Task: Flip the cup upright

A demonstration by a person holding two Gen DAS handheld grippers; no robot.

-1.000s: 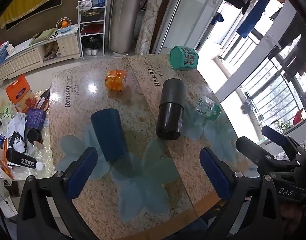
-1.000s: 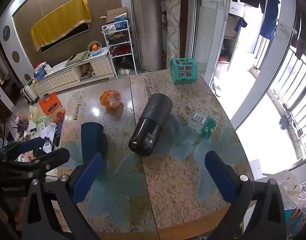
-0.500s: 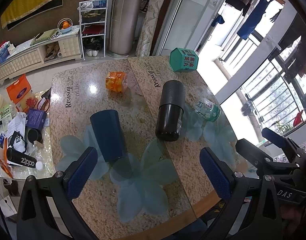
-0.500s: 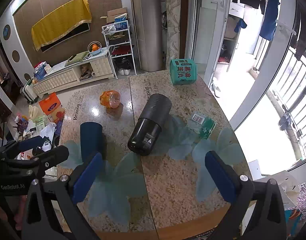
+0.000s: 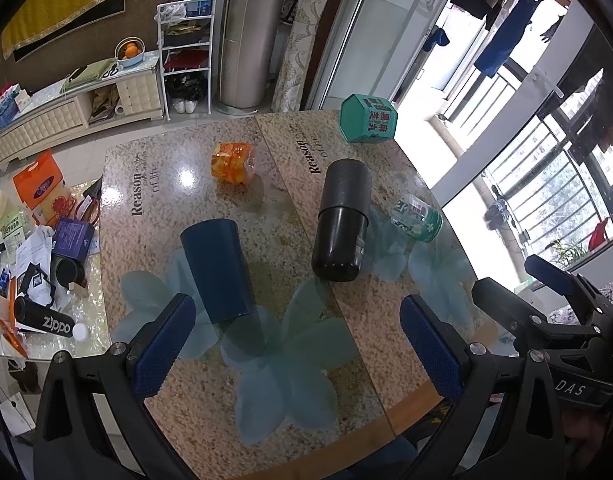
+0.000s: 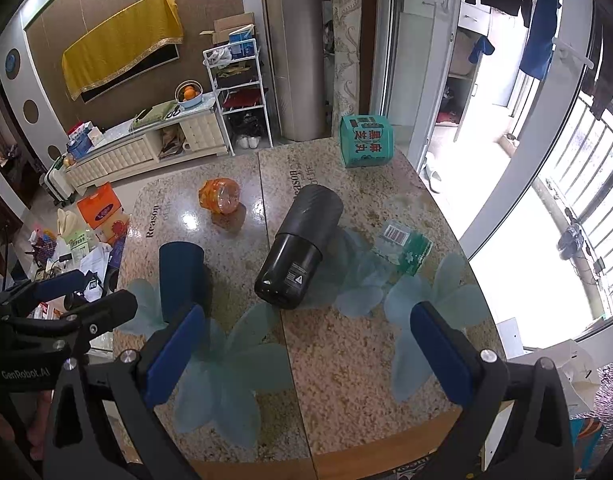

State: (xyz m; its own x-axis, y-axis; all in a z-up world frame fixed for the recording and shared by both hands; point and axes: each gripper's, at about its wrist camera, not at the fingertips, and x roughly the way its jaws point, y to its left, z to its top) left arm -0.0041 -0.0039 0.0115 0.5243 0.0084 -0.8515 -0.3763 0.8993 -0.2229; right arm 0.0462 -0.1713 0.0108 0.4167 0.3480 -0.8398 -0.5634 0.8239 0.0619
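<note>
A: Where's the cup (image 5: 218,270)?

B: On the table (image 5: 346,360), toward my left. It's dark blue, and I can't tell for sure whether it lies on its side or stands mouth-down. In the left view it sits just ahead of my left gripper (image 5: 298,346), close to the left finger. A black flask (image 5: 340,224) lies on its side well apart to the right, with a green bottle (image 5: 416,222) just past it.

A: And your tools?

B: Both spread wide, holding nothing. My right gripper (image 6: 308,360) hangs over the near edge of the table, the flask ahead of it.

A: How do you expect the cup to handle?

B: My guess is light, stiff plastic, smooth-walled and a bit slippery, tapering along its length. Not fragile, I think. The table top looks glossy, so a nudge may send it sliding or rolling.

A: Where would you take it?

B: Across the body near the middle, pads on opposite sides of the wall, not at the thin rim. Firm squeeze, then turn it and set it base down. The left gripper is nearest for that.
</note>
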